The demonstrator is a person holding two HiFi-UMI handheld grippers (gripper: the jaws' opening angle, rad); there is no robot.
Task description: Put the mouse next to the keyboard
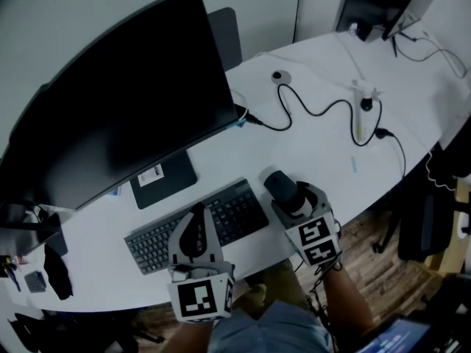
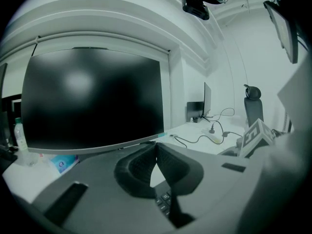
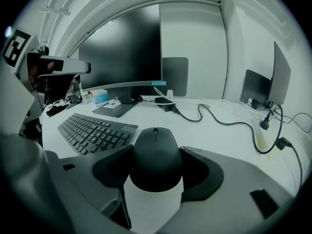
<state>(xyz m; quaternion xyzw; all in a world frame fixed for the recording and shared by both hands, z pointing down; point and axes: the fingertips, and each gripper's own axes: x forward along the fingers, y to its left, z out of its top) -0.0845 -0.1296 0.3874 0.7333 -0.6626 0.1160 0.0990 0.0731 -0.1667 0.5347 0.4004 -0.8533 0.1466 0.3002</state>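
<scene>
The black mouse (image 1: 280, 184) (image 3: 156, 155) lies on the white desk (image 1: 324, 153), just right of the dark keyboard (image 1: 243, 208) (image 3: 92, 130). My right gripper (image 1: 288, 195) (image 3: 156, 162) straddles the mouse, and both pads lie against its sides. In the right gripper view the mouse's underside seems to rest on the desk. My left gripper (image 1: 197, 210) (image 2: 156, 147) hovers over the middle of the keyboard near its front edge. Its jaws meet at the tips with nothing between them.
A large dark monitor (image 1: 125, 109) stands behind the keyboard on a flat foot (image 1: 163, 179). A black cable (image 1: 316, 110) snakes across the desk to a white power strip (image 1: 360, 120). A laptop (image 1: 379, 9) sits at the far right. The desk's curved front edge (image 1: 383, 190) runs beside my right gripper.
</scene>
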